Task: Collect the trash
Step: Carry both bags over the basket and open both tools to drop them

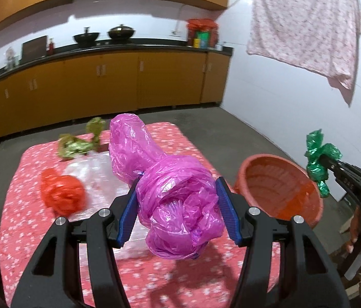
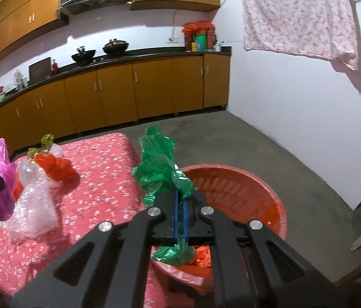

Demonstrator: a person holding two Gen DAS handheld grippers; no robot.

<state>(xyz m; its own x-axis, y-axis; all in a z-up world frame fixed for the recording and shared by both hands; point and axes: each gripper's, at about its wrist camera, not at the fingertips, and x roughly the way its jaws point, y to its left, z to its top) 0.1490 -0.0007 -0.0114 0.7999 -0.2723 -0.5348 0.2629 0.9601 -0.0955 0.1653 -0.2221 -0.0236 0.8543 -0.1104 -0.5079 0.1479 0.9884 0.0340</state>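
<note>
Both hands full, basin right there

Your left gripper (image 1: 178, 205) is clamped around the pink bag (image 1: 170, 192), held up over the table (image 1: 26, 231), and your right gripper (image 2: 180, 213) is pinched tight on the green bag (image 2: 158, 169) above the red basin (image 2: 270, 205) just off the table's right edge. Red bag (image 1: 62, 195), clear wrap (image 1: 96, 177) and the olive wrapper (image 1: 78, 146) sit toward the far left corner.

Table under red floral cloth (image 1: 26, 220), red bag (image 1: 61, 195), clear wrap (image 1: 96, 177), green-gold wrappers (image 1: 78, 146) on it
</note>
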